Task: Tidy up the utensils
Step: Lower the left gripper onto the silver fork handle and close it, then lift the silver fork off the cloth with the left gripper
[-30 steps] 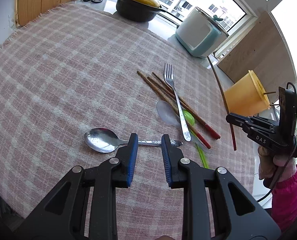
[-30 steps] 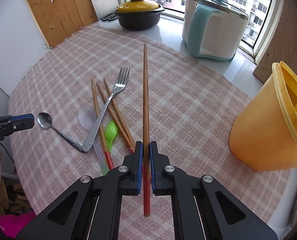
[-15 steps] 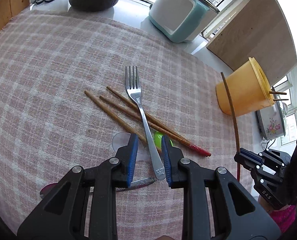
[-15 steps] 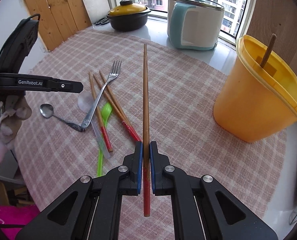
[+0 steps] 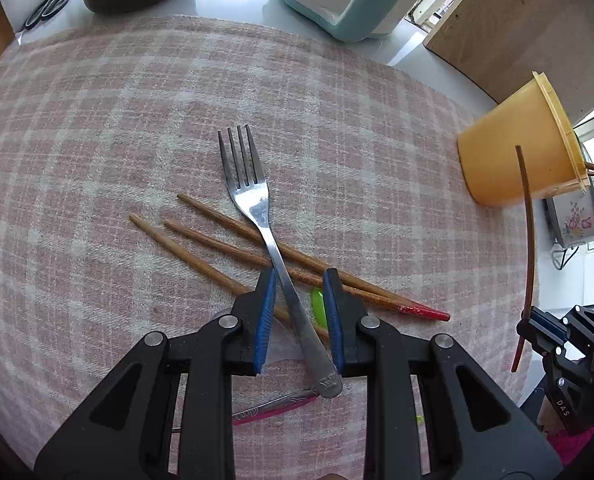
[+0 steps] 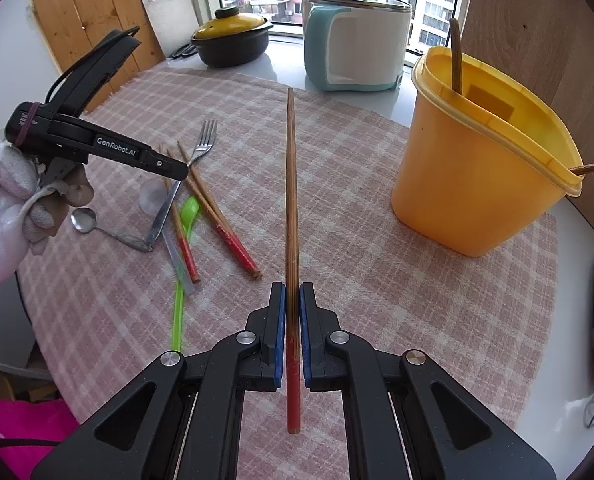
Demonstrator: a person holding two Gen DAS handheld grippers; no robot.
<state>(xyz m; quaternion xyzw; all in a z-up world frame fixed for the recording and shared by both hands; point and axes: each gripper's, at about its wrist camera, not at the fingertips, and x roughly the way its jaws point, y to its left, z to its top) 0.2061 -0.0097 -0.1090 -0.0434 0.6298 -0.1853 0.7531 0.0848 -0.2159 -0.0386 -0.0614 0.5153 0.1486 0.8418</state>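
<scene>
A steel fork (image 5: 253,200) lies across three red-tipped wooden chopsticks (image 5: 225,240) on the pink checked cloth. My left gripper (image 5: 299,276) hovers over the fork's handle, open, with the handle between the blue pads and clear of both. A green plastic spoon (image 5: 317,304) peeks out under the fork, and a metal spoon (image 6: 83,220) lies beside it. My right gripper (image 6: 293,286) is shut on another chopstick (image 6: 291,184), red end towards me, tip pointing away. The yellow utensil holder (image 6: 469,184) stands to its right with two chopsticks inside.
A teal and white cooker (image 6: 357,48) and a black pot with a yellow lid (image 6: 233,40) stand on the windowsill behind the cloth. Scissors (image 5: 45,6) lie at the far left. Wooden boards (image 6: 85,20) lean at the back. The cloth's edge runs near me.
My left gripper has swung from the metal spoon over to the fork's handle and tilted further down. My right gripper has carried its chopstick nearer the yellow holder.
</scene>
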